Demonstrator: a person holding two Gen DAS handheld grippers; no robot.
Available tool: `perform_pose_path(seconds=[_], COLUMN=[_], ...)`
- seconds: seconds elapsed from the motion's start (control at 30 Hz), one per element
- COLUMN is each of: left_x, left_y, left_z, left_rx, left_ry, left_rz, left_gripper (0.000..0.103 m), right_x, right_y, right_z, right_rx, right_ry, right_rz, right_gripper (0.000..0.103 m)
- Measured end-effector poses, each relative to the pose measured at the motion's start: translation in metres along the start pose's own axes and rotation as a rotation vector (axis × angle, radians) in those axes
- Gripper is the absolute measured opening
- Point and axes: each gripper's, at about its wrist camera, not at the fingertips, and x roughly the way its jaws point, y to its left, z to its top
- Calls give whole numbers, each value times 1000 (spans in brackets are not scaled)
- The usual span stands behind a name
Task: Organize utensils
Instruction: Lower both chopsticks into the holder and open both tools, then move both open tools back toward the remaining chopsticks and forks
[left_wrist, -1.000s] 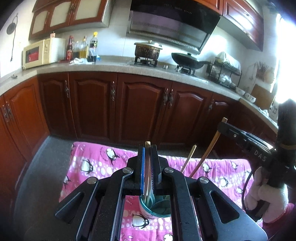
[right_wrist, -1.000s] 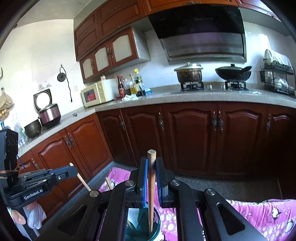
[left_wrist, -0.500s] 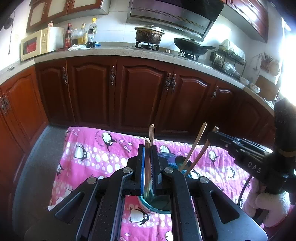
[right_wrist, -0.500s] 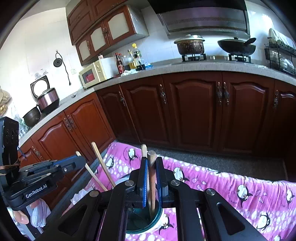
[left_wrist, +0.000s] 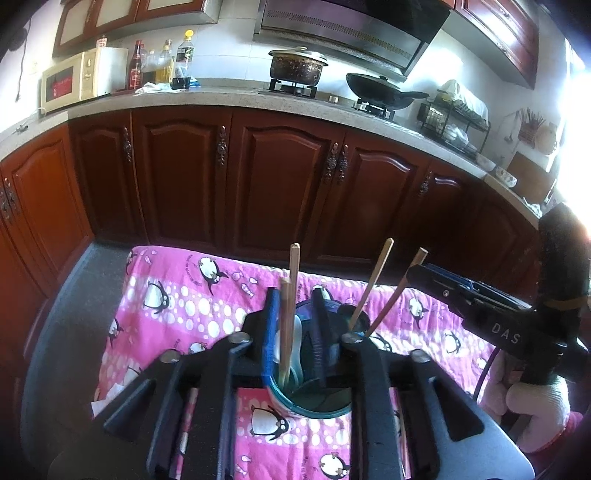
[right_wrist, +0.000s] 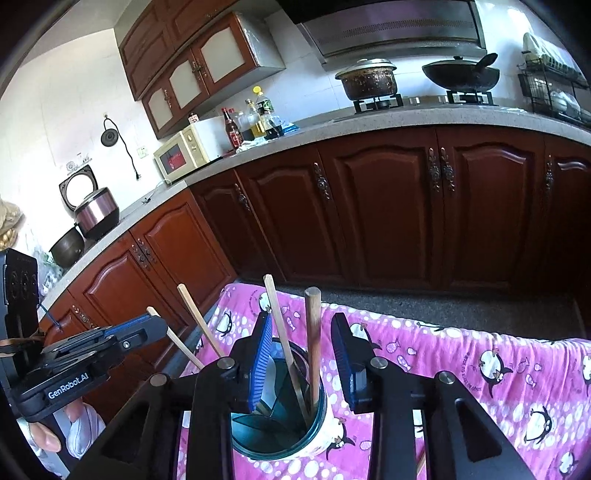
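Observation:
A teal-rimmed penguin cup (left_wrist: 306, 402) stands on the pink penguin cloth (left_wrist: 177, 306). In the left wrist view my left gripper (left_wrist: 295, 302) is open around the cup's top, with a wooden stick (left_wrist: 285, 325) and a white spoon (left_wrist: 297, 343) standing in the cup between the fingers. Two chopsticks (left_wrist: 373, 284) lean out to the right. In the right wrist view my right gripper (right_wrist: 301, 328) is open over the cup (right_wrist: 280, 424), which holds a round wooden handle (right_wrist: 314, 339) and a thin chopstick (right_wrist: 280, 332). Each gripper shows in the other's view.
Dark wood cabinets (left_wrist: 280, 192) run behind the cloth under a stone counter (right_wrist: 388, 122) with a microwave (left_wrist: 70, 85), bottles, a pot (right_wrist: 369, 77) and a wok. A grey floor strip lies between cloth and cabinets. A rice cooker (right_wrist: 92, 210) sits on the left counter.
Both grippers have lowered over the cup and opened, letting go of the wooden utensils they held. The sticks now stand free in the cup.

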Motion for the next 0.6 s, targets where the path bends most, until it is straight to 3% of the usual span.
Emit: perform_pose_path(seconds=[0.2, 0.6], left_x=[-10, -27], left_y=[-3, -16], left_z=[-1, -11], left_rx=[9, 43], left_ry=[-12, -40], left_rz=[11, 67], left_gripper=[40, 53], right_x=[-8, -26], right_y=[0, 7], right_z=[-4, -14], right_rx=[6, -21], right_ry=[4, 23], right_rz=[1, -22], right_gripper=[33, 36])
